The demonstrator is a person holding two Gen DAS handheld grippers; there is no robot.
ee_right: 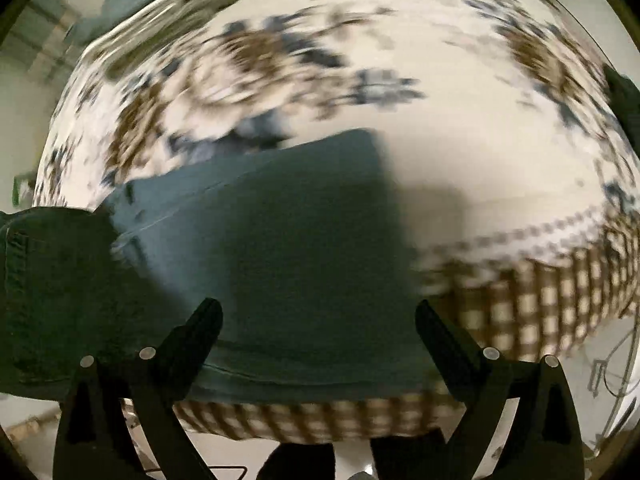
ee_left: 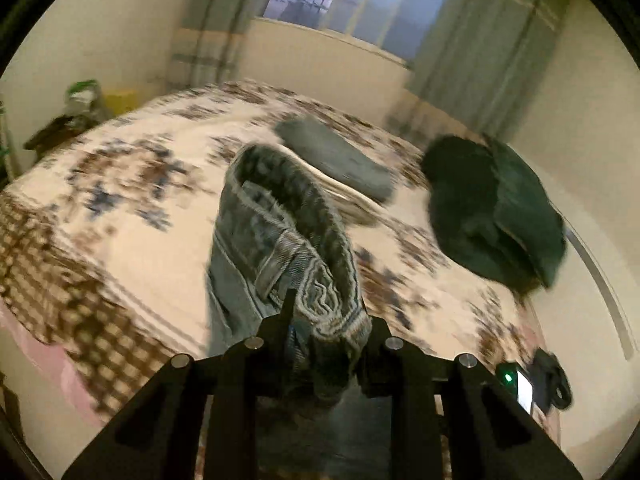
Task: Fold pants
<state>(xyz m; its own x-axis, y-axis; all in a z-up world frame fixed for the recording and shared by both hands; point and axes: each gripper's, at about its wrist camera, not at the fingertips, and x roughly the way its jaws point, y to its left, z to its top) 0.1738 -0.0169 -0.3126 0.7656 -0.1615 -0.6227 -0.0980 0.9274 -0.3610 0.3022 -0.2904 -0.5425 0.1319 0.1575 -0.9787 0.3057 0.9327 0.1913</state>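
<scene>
My left gripper (ee_left: 326, 320) is shut on the waistband of blue jeans (ee_left: 280, 232) and holds them up above the bed (ee_left: 140, 184); the rest of the jeans hangs down below. In the right wrist view the same blue jeans (ee_right: 280, 240) lie spread over the near edge of the bed (ee_right: 460, 128). My right gripper (ee_right: 320, 312) is open and empty just above the jeans, fingers (ee_right: 204, 320) apart. Both views are blurred.
A folded grey garment (ee_left: 336, 156) on white cloth and a dark green garment (ee_left: 492, 208) lie on the far side of the bed. The dark green garment also shows at the left (ee_right: 52, 288). A window with curtains (ee_left: 360, 4) is behind. A phone (ee_left: 524, 388) sits at the right.
</scene>
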